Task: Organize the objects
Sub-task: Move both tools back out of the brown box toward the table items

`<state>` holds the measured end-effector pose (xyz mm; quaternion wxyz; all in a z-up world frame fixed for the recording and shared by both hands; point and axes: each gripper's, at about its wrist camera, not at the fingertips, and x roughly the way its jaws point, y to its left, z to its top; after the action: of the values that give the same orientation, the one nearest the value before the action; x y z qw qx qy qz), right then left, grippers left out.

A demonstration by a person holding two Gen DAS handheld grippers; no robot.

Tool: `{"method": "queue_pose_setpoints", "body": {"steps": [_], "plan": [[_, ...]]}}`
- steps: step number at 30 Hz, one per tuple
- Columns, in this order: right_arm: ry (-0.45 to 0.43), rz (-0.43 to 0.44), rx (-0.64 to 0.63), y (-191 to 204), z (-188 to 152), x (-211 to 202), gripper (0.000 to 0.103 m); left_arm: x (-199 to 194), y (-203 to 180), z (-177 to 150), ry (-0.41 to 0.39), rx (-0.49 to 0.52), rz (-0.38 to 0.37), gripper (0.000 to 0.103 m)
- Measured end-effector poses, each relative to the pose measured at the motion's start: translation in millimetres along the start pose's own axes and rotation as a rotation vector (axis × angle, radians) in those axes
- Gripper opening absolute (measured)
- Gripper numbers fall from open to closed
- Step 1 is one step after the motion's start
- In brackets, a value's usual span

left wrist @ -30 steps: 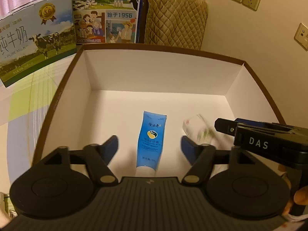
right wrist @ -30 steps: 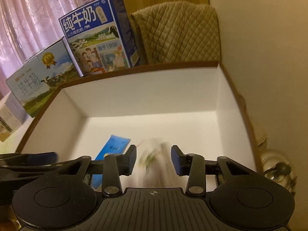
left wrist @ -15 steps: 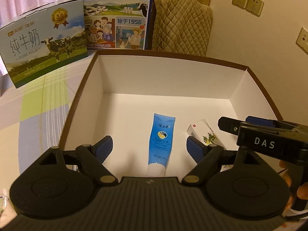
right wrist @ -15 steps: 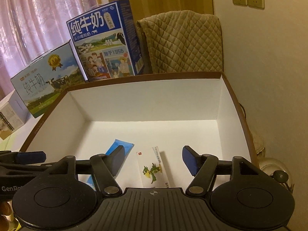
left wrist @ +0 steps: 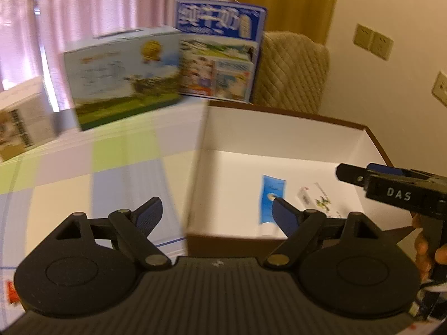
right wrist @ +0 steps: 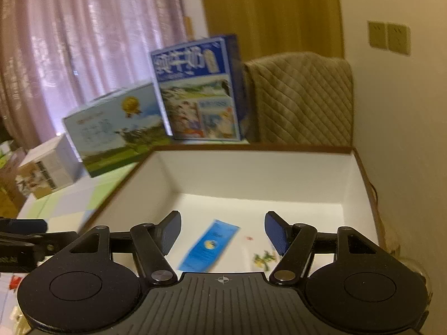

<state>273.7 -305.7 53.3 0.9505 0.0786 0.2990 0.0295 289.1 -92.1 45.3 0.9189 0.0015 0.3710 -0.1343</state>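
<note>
Inside the white box [right wrist: 251,173] the blue tube [right wrist: 208,247] and small carton [left wrist: 314,202] are laid side by side, tidied away, while both the left gripper [left wrist: 218,212] and right gripper [right wrist: 222,229] are held apart, empty, above its near edge.

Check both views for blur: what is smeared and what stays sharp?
Left wrist view: milk cartons and checked tablecloth smeared sideways; left gripper sharp. Right wrist view: blue tube and cartons blurred; right gripper crisp. Warm, dim light in both.
</note>
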Motion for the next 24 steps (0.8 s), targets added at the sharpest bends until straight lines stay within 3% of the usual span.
{"method": "queue_pose_setpoints", "body": {"steps": [11,24], "plan": [[0.016,0.161,-0.047,65,-9,-33,0.064,-85,68,-38,-0.080,-0.068,0.115,0.089],[0.189,0.352,-0.189,114,-72,-33,0.064,-115,116,-107,-0.003,-0.186,0.188,0.091]]}}
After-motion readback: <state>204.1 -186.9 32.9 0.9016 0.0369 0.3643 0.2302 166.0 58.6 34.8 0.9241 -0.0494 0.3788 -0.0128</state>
